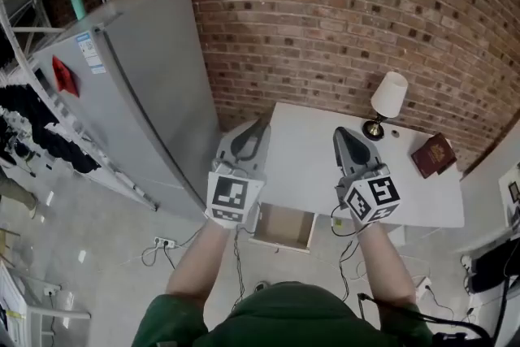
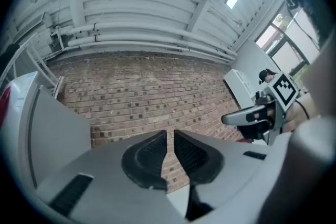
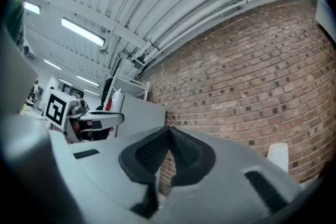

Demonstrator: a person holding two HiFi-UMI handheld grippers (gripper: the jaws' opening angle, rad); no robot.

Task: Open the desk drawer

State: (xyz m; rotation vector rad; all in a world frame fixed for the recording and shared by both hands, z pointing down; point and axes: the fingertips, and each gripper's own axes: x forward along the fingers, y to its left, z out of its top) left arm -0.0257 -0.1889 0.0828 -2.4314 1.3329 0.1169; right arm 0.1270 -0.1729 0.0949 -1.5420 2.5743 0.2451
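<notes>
Nearest me, at the bottom of the head view, my bare forearms [image 1: 193,268] reach up out of green sleeves. My left claw [image 1: 258,126] sits just left of centre, its marker cube facing the camera. In its own view the two ribbed pads stand a thin slit apart with only the wall showing through, so it is released and empty. My right claw [image 1: 341,134] sits just right of centre. In its own view the pad tips meet, clenched on nothing. The two claws are well apart, and both point toward the wall.

Between the claws and lower in the frame, the drawer [image 1: 284,227] stands pulled out from the near edge of the white desk [image 1: 305,175], its pale brown inside open to view. To its left, on the floor [image 1: 97,232], lies a power strip [image 1: 165,242] with cables.

On the far right part of the desk stands a lamp [image 1: 388,97] with a white shade. A dark red book [image 1: 432,154] lies near it, toward the right edge. A tall grey cabinet [image 1: 146,85] fills the upper left; it may be a fridge, I cannot be sure. Behind everything, across the top, runs the brick wall [image 1: 325,12].
</notes>
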